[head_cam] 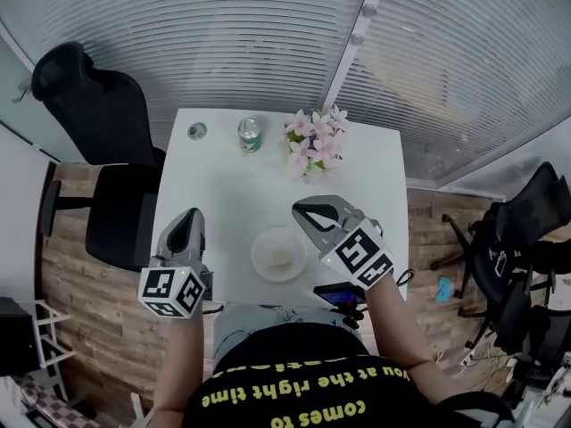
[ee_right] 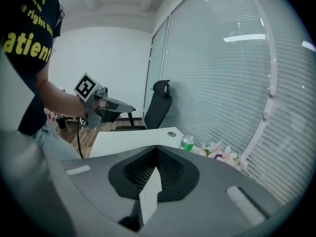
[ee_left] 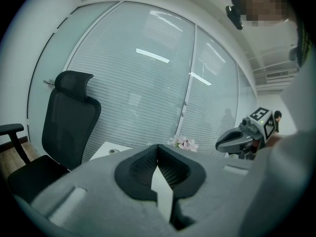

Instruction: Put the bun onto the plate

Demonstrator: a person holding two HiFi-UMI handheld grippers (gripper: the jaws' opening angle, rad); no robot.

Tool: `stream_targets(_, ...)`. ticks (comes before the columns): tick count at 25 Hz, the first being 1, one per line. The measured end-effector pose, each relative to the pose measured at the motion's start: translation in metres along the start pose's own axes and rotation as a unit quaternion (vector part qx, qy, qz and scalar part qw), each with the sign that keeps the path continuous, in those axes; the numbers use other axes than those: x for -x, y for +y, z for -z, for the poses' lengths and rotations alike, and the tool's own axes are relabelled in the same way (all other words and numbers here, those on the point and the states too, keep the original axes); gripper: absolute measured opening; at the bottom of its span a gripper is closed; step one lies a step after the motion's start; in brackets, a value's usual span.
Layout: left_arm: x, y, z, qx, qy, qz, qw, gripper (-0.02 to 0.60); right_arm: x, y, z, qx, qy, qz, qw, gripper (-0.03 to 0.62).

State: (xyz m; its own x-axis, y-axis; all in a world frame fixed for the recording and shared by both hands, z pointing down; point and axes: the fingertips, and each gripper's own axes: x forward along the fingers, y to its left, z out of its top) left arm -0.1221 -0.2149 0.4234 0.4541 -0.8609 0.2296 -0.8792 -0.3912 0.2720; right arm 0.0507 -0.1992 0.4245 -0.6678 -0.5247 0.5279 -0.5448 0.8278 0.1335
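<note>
Bun (head_cam: pixel 284 255) (pale, barely distinguishable) lies on the white plate (head_cam: pixel 259 259) near the surface's (head_cam: pixel 214 185) front edge; neither gripper view shows it. Left gripper (head_cam: pixel 190 213) and right gripper (head_cam: pixel 300 209) flank the plate, fingers pressed together, empty. Can (head_cam: pixel 250 134) and flowers (head_cam: pixel 314 143) stand at the far edge; an office chair (head_cam: pixel 98 105) stands alongside.
</note>
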Motion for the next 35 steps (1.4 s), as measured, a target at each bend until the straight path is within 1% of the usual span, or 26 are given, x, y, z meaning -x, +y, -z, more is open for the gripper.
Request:
stream_targets(4,-0.005,-0.002,-0.001,-0.004,0.002,0.004,1.0000,0.002,0.016,-0.018,-0.013,-0.033,-0.054,0.028,0.998,0.008)
stream_targets(9,-0.010,-0.005,-0.003,-0.007,0.002,0.008,0.9999,0.000,0.044,-0.040,-0.020,-0.049,-0.094,0.069,0.992,0.008)
stream_targets(13,-0.014,-0.007,-0.006,-0.010,0.002,0.010,0.9999,0.000,0.066,-0.057,-0.029,-0.068,-0.140,0.094,0.983,0.008)
stream_targets(17,-0.016,-0.008,-0.008,-0.013,0.001,0.014,0.9998,0.000,0.087,-0.071,-0.036,-0.080,-0.172,0.124,0.974,0.008)
stream_targets(21,-0.017,-0.007,-0.011,-0.015,-0.001,0.012,0.9998,0.000,0.105,-0.078,-0.038,-0.104,-0.203,0.143,0.963,0.008)
stream_targets(24,-0.017,-0.007,-0.014,-0.016,-0.005,0.013,0.9998,0.002,0.117,-0.081,-0.036,-0.113,-0.216,0.160,0.957,0.007)
stream_targets(27,-0.017,-0.006,-0.015,-0.016,-0.006,0.013,0.9998,0.000,0.123,-0.083,-0.030,-0.119,-0.217,0.165,0.955,0.006)
stream_targets(31,-0.017,-0.004,-0.014,-0.015,-0.005,0.010,0.9998,0.000,0.132,-0.087,-0.023,-0.129,-0.223,0.181,0.949,0.006)
stream_targets(35,-0.016,-0.004,-0.013,-0.014,-0.005,0.009,0.9998,0.000,0.135,-0.086,-0.020,-0.126,-0.220,0.182,0.950,0.006)
